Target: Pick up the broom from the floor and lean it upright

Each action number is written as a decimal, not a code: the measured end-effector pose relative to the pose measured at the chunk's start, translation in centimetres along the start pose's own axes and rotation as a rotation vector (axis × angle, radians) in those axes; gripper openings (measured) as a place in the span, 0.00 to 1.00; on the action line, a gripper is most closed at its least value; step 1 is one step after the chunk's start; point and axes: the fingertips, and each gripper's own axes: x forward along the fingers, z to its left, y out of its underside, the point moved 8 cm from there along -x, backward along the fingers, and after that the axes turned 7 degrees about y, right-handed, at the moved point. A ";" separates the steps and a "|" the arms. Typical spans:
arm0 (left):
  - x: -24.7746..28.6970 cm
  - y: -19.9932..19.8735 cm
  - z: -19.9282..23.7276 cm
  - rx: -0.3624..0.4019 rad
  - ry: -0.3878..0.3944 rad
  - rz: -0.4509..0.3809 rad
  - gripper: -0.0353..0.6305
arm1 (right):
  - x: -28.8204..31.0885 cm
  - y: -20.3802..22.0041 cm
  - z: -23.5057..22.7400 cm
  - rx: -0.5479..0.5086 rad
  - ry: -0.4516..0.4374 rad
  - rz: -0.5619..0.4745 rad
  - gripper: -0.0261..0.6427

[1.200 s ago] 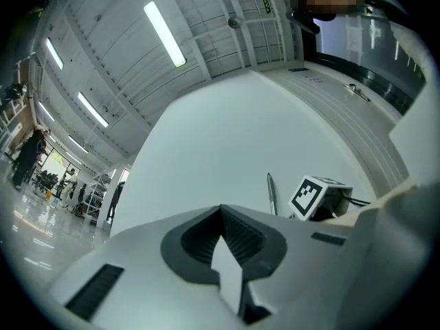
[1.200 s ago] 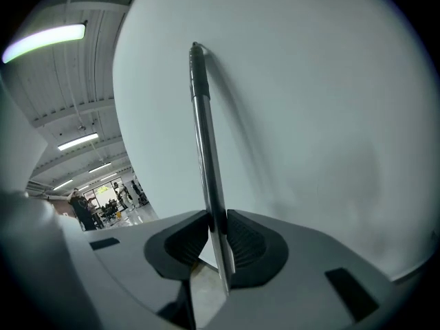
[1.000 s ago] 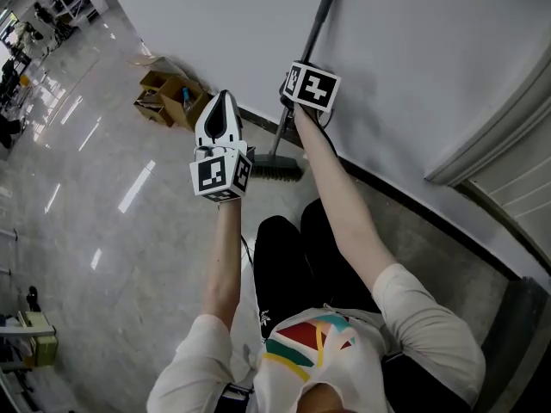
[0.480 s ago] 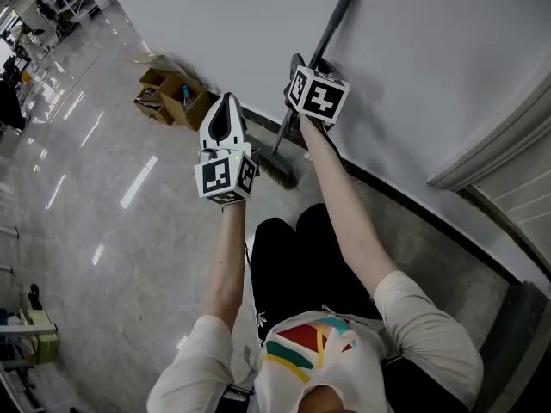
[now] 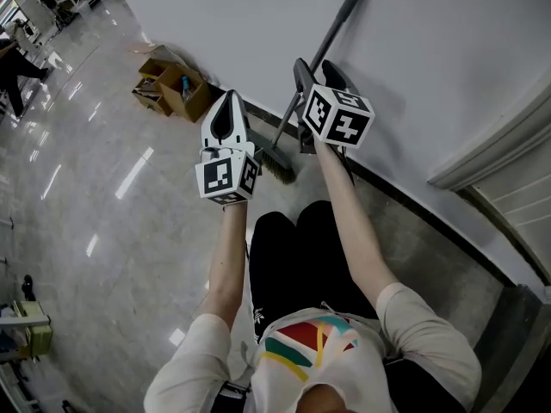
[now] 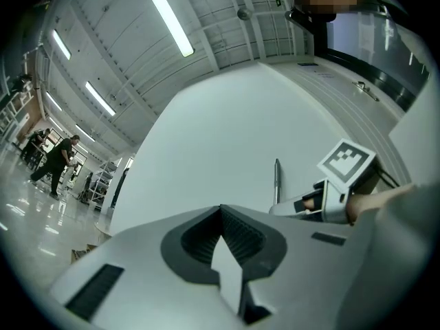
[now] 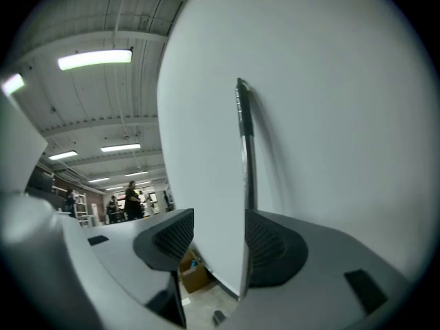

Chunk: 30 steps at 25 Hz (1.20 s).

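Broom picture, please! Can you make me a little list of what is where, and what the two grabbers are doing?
broom: tilted, handle top against the white wall, brush end down on the floor
right gripper: jaws opening, broom handle between them, one pad clear of it
left gripper: shut, nothing in it, apart from the broom
cardboard box: open, on the floor by the wall, beyond the broom
task: broom looks leaned up already

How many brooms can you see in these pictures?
1. The broom leans upright against the white wall, its head on the floor, its handle between the right gripper's opening jaws. No other shows.
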 end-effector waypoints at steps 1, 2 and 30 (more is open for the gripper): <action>-0.3 0.0 0.1 -0.002 -0.010 0.007 0.12 | -0.8 0.0 0.6 0.007 -0.041 -0.005 0.37; -0.5 0.1 0.2 -0.007 -0.020 0.015 0.12 | -1.6 0.1 1.2 0.005 -0.067 -0.018 0.37; -4.6 0.6 0.4 -0.059 -0.314 0.309 0.12 | -6.0 7.8 4.6 -0.271 -0.408 0.570 0.06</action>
